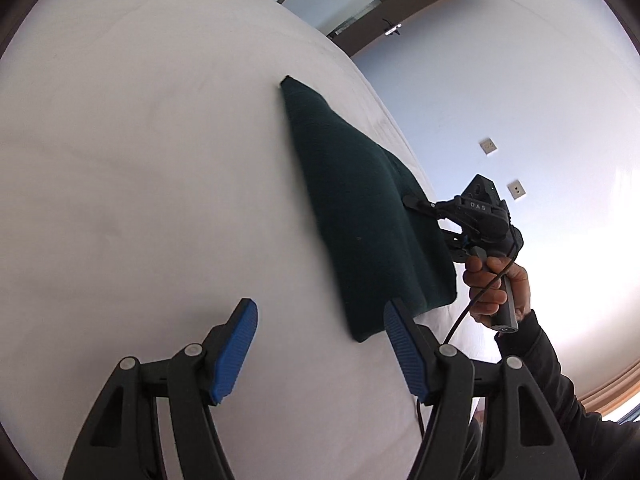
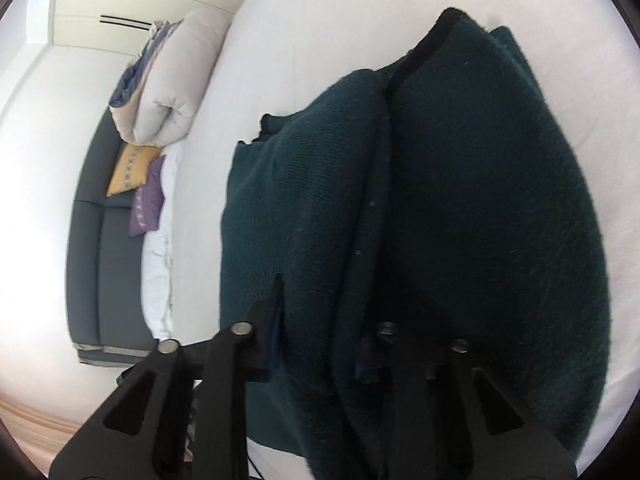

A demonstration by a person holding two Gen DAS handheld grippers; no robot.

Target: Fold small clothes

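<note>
A dark green knit garment (image 1: 360, 216) lies folded on the white bed (image 1: 140, 160). My left gripper (image 1: 320, 344) is open and empty, just short of the garment's near corner. My right gripper (image 1: 416, 202), held by a hand, reaches onto the garment's right edge. In the right wrist view the garment (image 2: 460, 200) fills the frame and a raised fold of it sits between my right gripper's (image 2: 320, 320) fingers, which are closed on it. The fingertips are partly hidden by the cloth.
A grey sofa (image 2: 104, 260) with a yellow cushion (image 2: 128, 170), a purple cushion (image 2: 148, 200) and a folded white duvet (image 2: 176, 80) stands beside the bed. A white wall with sockets (image 1: 488, 146) is past the bed's right edge.
</note>
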